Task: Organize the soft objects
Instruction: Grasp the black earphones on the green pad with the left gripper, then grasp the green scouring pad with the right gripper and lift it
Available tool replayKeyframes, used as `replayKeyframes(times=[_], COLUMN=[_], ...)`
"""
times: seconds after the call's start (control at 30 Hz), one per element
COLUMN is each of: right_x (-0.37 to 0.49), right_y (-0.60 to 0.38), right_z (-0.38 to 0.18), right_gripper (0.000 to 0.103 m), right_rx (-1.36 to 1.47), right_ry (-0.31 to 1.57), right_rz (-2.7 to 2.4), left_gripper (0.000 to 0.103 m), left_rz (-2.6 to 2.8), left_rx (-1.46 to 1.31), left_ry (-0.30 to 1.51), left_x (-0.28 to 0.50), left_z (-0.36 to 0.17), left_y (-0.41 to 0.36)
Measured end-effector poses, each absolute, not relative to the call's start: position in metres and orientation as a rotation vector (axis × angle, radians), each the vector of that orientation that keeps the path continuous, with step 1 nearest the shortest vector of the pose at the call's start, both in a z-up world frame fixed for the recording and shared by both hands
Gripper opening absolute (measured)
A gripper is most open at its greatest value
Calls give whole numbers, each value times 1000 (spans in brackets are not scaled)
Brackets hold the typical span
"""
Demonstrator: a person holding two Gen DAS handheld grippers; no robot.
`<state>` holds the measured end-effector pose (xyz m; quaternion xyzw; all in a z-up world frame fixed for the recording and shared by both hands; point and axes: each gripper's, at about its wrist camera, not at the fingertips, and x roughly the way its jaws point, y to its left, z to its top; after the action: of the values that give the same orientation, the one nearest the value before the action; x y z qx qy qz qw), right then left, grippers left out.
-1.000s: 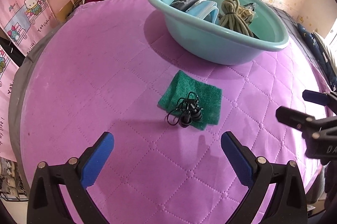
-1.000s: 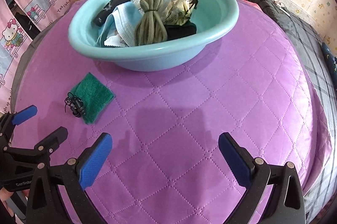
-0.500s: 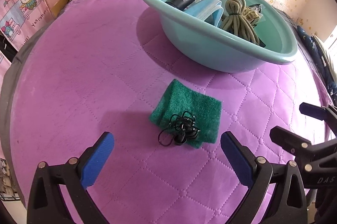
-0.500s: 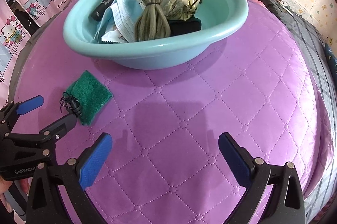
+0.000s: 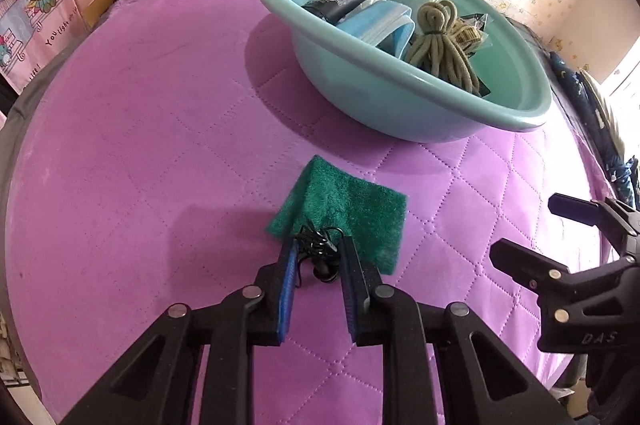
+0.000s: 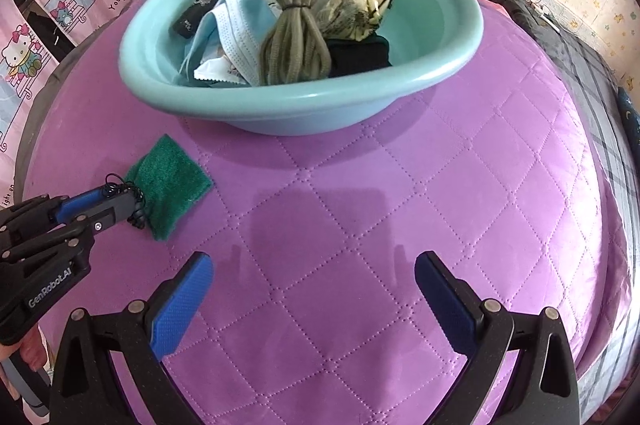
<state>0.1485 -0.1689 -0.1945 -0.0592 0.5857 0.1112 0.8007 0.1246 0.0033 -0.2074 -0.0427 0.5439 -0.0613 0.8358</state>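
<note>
The left tongs point(image 5: 319, 263) are closing on one tangled black cord bundle point(image 5: 320, 253), which sits between the blue pads at the near edge of one green fuzzy square cloth point(image 5: 348, 209). The right tongs point(image 6: 314, 289) stand spread wide and grasp nothing, hovering over bare purple quilted bedcover point(image 6: 360, 225) with open room all round. Farther off sits one pale teal plastic basin point(image 6: 280, 105), its rim well clear of the cloth, holding one olive rope bundle point(image 6: 294, 45) and other soft items.

One basin point(image 6: 280, 105), one green cloth point(image 6: 172, 181), one earphone tangle point(image 5: 318, 253).
</note>
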Motion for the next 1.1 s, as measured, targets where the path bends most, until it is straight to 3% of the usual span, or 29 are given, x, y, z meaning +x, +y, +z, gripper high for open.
replayKeyframes(times=[1.1], right_x=[155], right_y=[-54], right_z=[-225], right_gripper=[103], right_rx=[-223], right_ry=[1272], right_rz=[406], left_gripper=[22], left_rz=[-49], left_rx=[-115], left_ry=[1135], left_x=[84], left_z=[-201], left_y=[62])
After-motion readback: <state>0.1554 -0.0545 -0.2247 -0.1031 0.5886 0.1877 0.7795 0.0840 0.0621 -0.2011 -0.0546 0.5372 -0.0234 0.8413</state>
